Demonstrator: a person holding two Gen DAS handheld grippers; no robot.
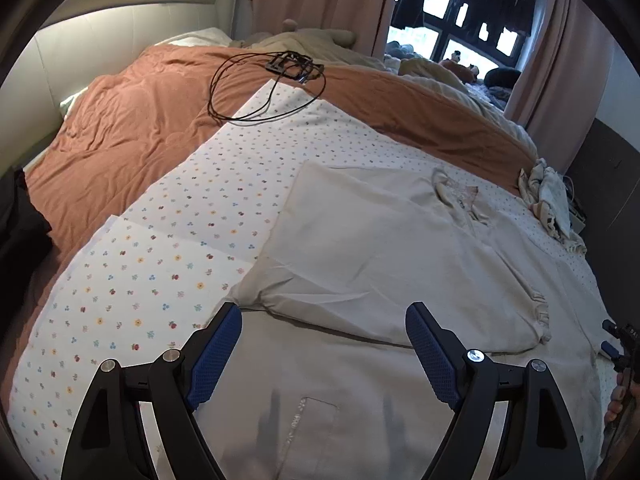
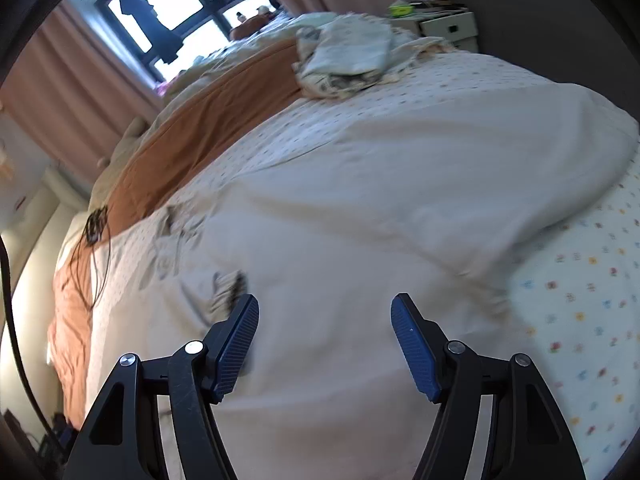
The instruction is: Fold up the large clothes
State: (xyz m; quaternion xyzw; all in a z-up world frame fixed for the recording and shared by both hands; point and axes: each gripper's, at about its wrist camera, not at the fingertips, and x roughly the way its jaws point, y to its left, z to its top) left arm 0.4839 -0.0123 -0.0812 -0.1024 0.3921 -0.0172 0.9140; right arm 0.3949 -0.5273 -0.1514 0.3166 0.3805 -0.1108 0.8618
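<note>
A large pale grey-beige garment (image 1: pixel 360 248) lies spread on a floral sheet on the bed, one side folded over its middle, with a ruffled cuff (image 1: pixel 538 312) at the right. My left gripper (image 1: pixel 324 312) is open and empty, just above the garment's near part. In the right wrist view the same garment (image 2: pixel 360 200) fills the middle, blurred. My right gripper (image 2: pixel 324 304) is open and empty above it; its tip shows at the right edge of the left wrist view (image 1: pixel 618 344).
The floral sheet (image 1: pixel 168 240) covers an orange duvet (image 1: pixel 140 120). A black cable with a small device (image 1: pixel 288 66) lies on the duvet at the far side. A crumpled pile of clothes (image 2: pixel 348 56) sits at the bed's far corner near a white nightstand (image 2: pixel 452 26).
</note>
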